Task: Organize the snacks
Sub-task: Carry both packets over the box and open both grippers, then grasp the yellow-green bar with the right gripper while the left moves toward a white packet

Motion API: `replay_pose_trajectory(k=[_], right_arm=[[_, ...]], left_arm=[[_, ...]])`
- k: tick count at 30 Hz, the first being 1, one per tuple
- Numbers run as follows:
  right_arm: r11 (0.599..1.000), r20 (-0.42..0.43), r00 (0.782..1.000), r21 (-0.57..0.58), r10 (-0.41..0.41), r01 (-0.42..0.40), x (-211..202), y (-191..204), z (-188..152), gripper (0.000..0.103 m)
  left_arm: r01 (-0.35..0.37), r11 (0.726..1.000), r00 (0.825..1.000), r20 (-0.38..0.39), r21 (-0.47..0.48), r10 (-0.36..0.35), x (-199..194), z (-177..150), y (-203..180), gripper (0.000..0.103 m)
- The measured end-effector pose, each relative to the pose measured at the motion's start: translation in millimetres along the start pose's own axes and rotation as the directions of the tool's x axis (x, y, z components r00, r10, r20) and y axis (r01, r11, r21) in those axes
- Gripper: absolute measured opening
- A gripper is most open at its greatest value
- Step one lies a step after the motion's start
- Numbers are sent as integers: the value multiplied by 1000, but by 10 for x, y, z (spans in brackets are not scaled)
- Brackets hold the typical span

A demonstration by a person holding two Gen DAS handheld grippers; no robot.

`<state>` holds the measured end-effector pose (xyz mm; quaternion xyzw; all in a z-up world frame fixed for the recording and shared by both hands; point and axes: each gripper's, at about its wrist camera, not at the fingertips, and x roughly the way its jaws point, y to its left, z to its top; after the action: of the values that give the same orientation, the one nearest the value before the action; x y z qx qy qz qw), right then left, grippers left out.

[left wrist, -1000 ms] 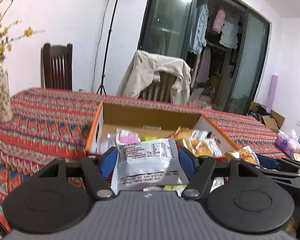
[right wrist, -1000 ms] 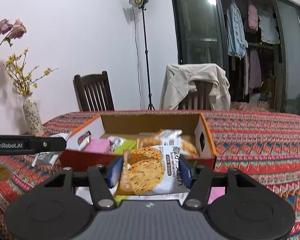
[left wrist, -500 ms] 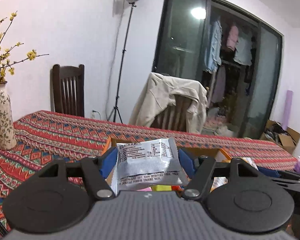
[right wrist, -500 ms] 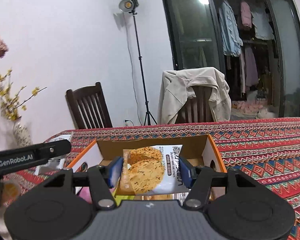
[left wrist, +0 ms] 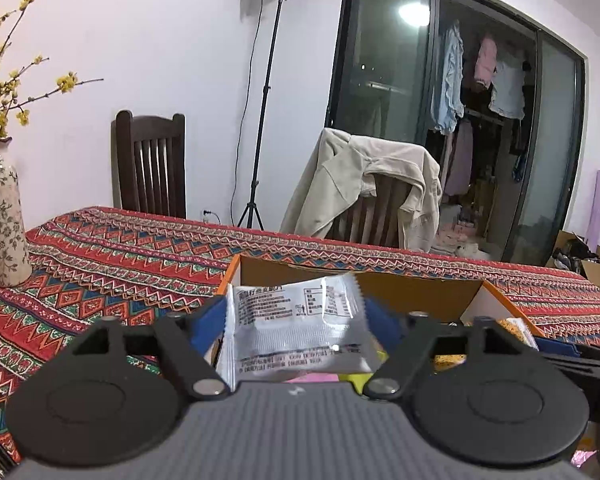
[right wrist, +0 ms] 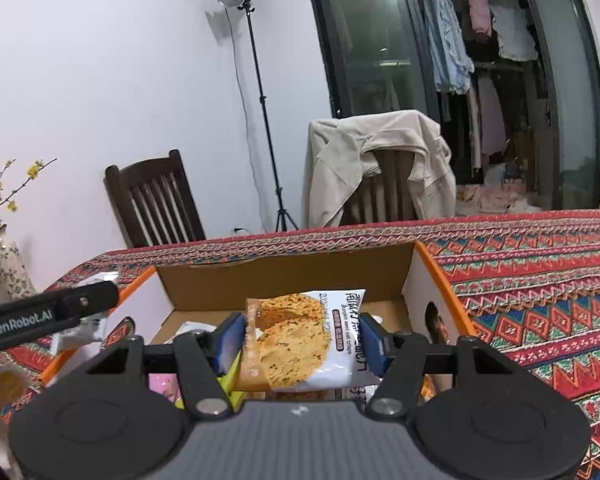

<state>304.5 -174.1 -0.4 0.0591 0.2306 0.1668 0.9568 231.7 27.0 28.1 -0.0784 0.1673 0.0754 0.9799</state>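
Note:
An orange-edged cardboard box (left wrist: 356, 280) (right wrist: 284, 280) lies open on the table right ahead of both grippers. My left gripper (left wrist: 296, 308) hovers at its near rim. Its jaws are opening around a silver snack packet (left wrist: 296, 332), which sits loose and blurred between the blue pads. To its right, my right gripper (right wrist: 302, 324) is over the box. Its jaws are opening too, and a cookie packet (right wrist: 296, 344) hangs tilted between them. The box holds pink (right wrist: 162, 386) and yellow-green (right wrist: 228, 376) packets. The left gripper's black arm (right wrist: 48, 316) shows at the left of the right wrist view.
A red patterned tablecloth (left wrist: 120, 264) covers the table. A flowered vase (left wrist: 2, 220) stands at the left. Behind the table are a dark wooden chair (left wrist: 152, 168), a chair draped with a beige jacket (left wrist: 364, 192) and a light stand (left wrist: 260, 120).
Both grippers have moved forward over the box. Their jaws have widened. The silver packet has flattened and slipped, and the cookie packet has tilted.

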Motion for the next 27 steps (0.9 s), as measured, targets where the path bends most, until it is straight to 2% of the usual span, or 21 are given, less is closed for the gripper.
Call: replay_pose_trajectory(k=[1, 3, 5, 6, 15, 21, 27], right_arm=[[1000, 4, 1000, -8, -7, 7, -15, 3, -9, 75], [1000, 5, 1000, -20, -16, 16, -44, 15, -24, 85], [1000, 10, 1000, -7, -14, 14, -77, -6, -30, 101], [1000, 14, 1000, -6, -15, 16, -97, -10, -35, 103], [1000, 23, 999, -13, -26, 26, -221, 2, -48, 103], [999, 65, 997, -3, -35, 36, -616, 16, -2, 103], [999, 28, 999, -29, -15, 16, -947, 20, -134, 103]], left_arm=[[4, 1000, 1000, 8, 0, -4, -24, -4, 8, 88], [12, 1000, 1000, 22, -19, -12, -61, -1, 41, 103], [16, 999, 999, 44, -43, -14, -120, 2, 79, 103], [26, 998, 999, 47, -51, -24, -140, 3, 95, 103], [19, 999, 999, 37, -42, -17, -281, 59, 84, 103], [51, 997, 996, 74, -52, -47, -709, 168, 72, 103], [76, 997, 994, 73, -17, -75, -1043, 94, 78, 103]])
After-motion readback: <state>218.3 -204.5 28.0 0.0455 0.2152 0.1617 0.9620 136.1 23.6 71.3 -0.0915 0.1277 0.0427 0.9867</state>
